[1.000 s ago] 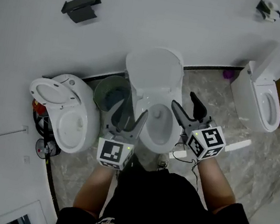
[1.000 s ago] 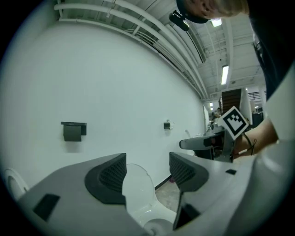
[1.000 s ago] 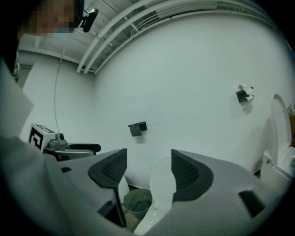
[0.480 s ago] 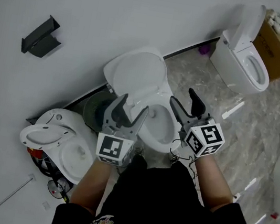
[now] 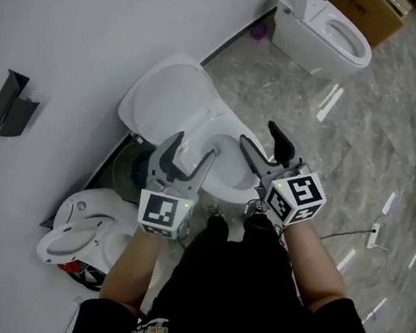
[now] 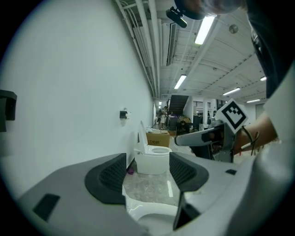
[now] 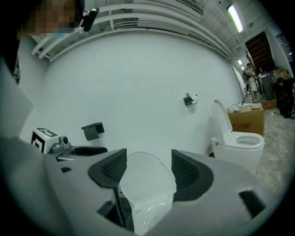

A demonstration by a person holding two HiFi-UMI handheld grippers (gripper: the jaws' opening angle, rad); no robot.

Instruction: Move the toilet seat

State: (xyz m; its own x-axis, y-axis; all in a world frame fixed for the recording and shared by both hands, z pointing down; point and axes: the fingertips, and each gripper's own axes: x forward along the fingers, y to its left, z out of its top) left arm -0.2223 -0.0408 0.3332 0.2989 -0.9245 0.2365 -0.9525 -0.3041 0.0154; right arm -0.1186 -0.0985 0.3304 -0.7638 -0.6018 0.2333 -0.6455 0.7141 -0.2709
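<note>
A white toilet stands against the wall below me, its lid and seat [image 5: 170,98] raised and the bowl [image 5: 223,159] exposed. My left gripper [image 5: 189,151] hovers over the bowl's left rim, open, nothing between its fingers. My right gripper [image 5: 261,137] hovers over the right rim, also open and empty. In the right gripper view the raised lid [image 7: 148,186] shows beyond the open right gripper [image 7: 147,171], apart from the pads. In the left gripper view the open left gripper [image 6: 147,177] looks along the bowl rim [image 6: 145,213], and the right gripper [image 6: 206,138] shows at the right.
A second toilet [image 5: 324,29] with a cardboard box [image 5: 371,4] stands further along the wall. A third toilet [image 5: 87,230] and a green bin [image 5: 122,173] sit close on the left. A black bracket [image 5: 8,112] hangs on the wall. A cable [image 5: 348,236] lies on the marble floor.
The head view has swung, so the toilet now lies diagonally. Both grippers keep the same open stance over the bowl.
</note>
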